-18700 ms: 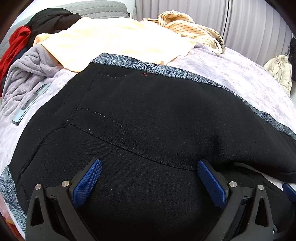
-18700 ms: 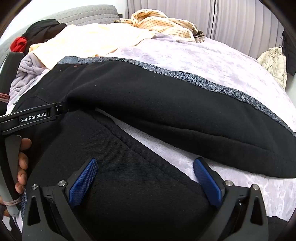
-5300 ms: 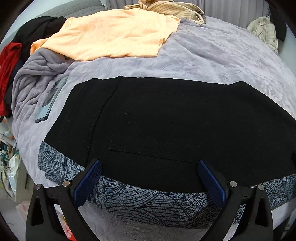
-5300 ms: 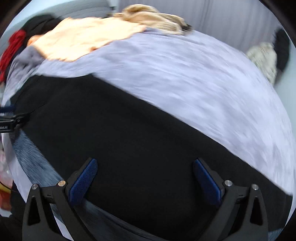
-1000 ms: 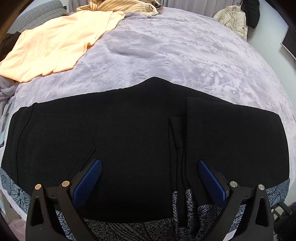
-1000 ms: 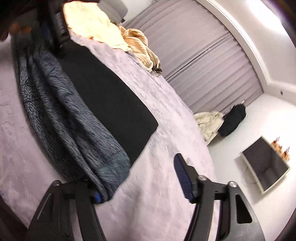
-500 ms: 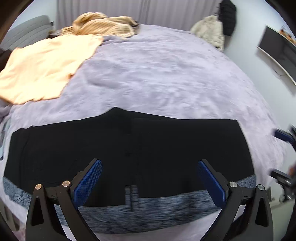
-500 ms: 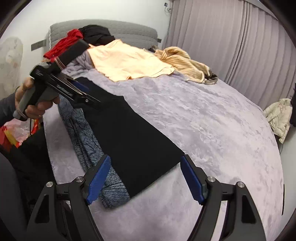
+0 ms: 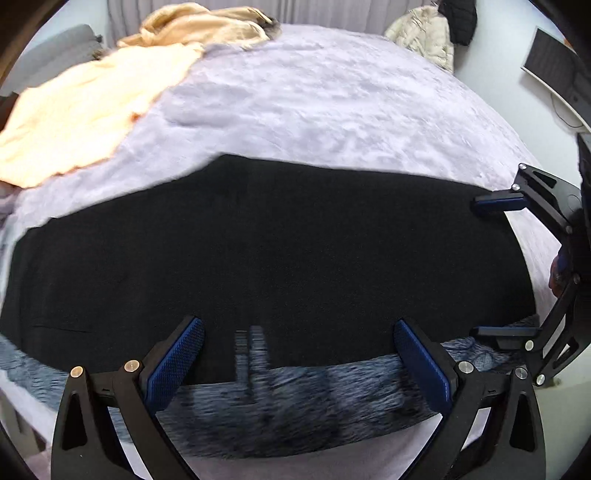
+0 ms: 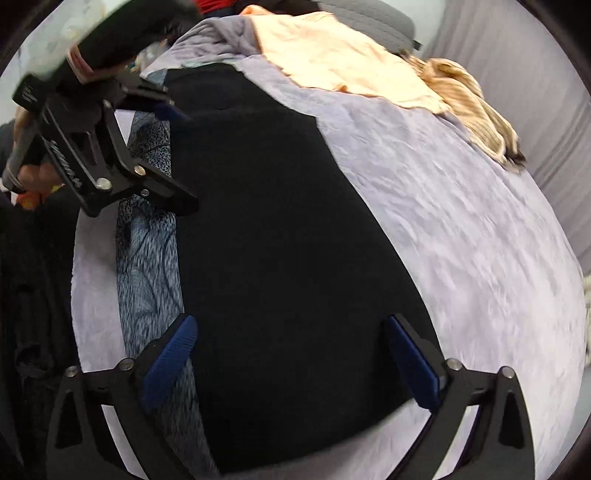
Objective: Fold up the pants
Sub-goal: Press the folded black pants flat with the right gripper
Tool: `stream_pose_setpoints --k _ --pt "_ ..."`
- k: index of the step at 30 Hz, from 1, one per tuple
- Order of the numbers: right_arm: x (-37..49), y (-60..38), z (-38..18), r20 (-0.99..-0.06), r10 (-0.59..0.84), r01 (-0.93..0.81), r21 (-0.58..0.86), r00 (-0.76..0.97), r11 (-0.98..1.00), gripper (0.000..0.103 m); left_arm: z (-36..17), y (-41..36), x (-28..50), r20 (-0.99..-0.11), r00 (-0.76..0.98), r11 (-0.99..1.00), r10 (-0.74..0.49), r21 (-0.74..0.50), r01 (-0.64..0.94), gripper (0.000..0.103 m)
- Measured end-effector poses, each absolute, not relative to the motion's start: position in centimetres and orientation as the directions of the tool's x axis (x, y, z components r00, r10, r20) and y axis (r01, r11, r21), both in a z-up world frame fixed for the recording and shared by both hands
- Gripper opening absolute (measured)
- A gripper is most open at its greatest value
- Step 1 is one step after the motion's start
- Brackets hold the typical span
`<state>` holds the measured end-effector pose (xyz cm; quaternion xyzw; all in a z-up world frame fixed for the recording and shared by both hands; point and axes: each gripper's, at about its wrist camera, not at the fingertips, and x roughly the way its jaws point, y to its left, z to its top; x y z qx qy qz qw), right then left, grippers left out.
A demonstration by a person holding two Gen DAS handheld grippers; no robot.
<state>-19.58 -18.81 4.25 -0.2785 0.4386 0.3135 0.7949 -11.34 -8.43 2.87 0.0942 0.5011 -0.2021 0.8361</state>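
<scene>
Left wrist view: the pants (image 9: 266, 251) lie folded over on the bed (image 9: 332, 110), and the left gripper (image 9: 299, 365) hangs wide and empty.

Right wrist view: the right gripper (image 10: 288, 354) has just been opening, nothing between its jaws, so that fold looks done. Only here: a hand (image 10: 33, 173).

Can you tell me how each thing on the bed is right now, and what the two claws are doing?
Black pants: folded, lying flat on the bed, patterned stripe along the near edge.
Left claw: open, holding nothing.
Right claw: jaws just opened wide, holding nothing.
Peach shirt: spread out flat.
Striped garment: crumpled in a heap.
Lilac blanket: spread over the bed, a bit wrinkled.
</scene>
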Motion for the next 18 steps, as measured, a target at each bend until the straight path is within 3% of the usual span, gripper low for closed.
stream_pose_setpoints --k 9,18 --pt "-15.7 -11.1 4.4 -0.891 0.289 -0.831 -0.152 0.349 0.535 0.102 3.3 1.1 -9.2 -0.869 0.463 0.975 -0.171 -0.082 0.207 0.103" --pt "-13.2 -6.6 5.2 -0.887 0.338 -0.843 -0.099 0.315 0.529 0.102 2.8 6.4 -8.2 -0.858 0.487 0.985 -0.16 -0.108 0.134 0.103"
